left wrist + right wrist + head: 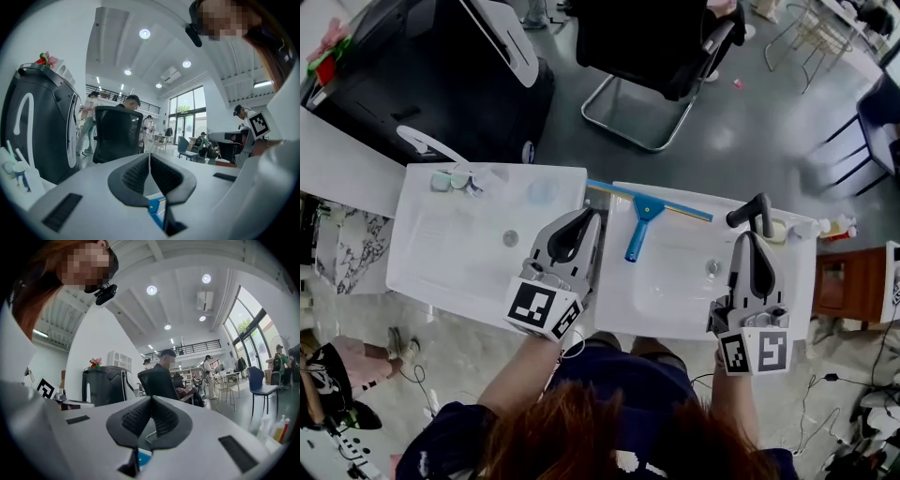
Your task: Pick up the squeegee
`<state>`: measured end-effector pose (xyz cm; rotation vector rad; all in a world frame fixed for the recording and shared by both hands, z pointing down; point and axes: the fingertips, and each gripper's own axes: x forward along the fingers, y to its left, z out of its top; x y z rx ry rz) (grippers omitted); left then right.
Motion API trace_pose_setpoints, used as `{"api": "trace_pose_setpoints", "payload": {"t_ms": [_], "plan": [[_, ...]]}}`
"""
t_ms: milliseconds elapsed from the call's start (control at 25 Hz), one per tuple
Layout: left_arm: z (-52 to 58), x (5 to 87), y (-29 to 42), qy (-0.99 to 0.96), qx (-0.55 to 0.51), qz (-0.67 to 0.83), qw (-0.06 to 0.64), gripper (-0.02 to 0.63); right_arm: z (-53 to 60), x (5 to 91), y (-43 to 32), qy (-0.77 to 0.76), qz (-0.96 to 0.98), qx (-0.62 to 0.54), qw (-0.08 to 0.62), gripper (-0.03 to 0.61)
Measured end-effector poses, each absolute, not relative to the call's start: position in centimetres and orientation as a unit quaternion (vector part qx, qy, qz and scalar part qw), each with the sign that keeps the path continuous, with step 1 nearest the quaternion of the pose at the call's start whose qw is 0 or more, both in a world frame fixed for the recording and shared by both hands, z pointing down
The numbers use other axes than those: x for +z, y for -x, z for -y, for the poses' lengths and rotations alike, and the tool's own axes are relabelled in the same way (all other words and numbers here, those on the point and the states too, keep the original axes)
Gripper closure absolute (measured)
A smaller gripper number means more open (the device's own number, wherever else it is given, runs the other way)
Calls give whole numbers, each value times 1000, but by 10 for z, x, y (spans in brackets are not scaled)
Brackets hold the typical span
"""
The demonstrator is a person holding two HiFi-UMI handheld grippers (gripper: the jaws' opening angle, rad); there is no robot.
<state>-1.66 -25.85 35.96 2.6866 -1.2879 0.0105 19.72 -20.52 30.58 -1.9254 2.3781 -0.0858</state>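
The squeegee (639, 225) has a blue handle and a long blue-edged blade; it lies across the back rim of the right white sink (675, 305), handle pointing toward me. My left gripper (593, 214) is shut and holds nothing, its tip just left of the blade's left end. My right gripper (748, 236) is also shut and empty, over the right part of that sink, right of the handle. In the left gripper view the jaws (149, 154) meet, and a bit of the blue squeegee (154, 207) shows below them. In the right gripper view the gripper (151, 398) is shut too.
A second white sink (441, 253) with a white faucet (427, 142) lies at left. A black faucet (752, 211) stands just beyond my right gripper, with small bottles (825, 228) to its right. A black chair (656, 42) and a black appliance (422, 75) stand beyond the sinks.
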Motion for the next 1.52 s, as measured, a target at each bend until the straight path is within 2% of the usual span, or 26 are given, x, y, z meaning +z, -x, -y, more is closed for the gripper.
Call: {"api": "trace_pose_setpoints", "payload": {"t_ms": [320, 640, 760, 1000, 1520], "plan": [[265, 377, -7, -893, 13, 440, 88, 580, 221, 341, -212, 618, -784, -55, 29, 563], [265, 421, -29, -889, 68, 435, 126, 397, 229, 360, -223, 607, -791, -73, 26, 563], [265, 448, -36, -884, 94, 435, 141, 367, 229, 365, -226, 604, -793, -78, 24, 563], [270, 500, -53, -873, 133, 434, 181, 350, 233, 377, -232, 595, -799, -89, 20, 563], [286, 601, -98, -848, 262, 411, 208, 336, 244, 396, -249, 577, -809, -110, 16, 563]]}}
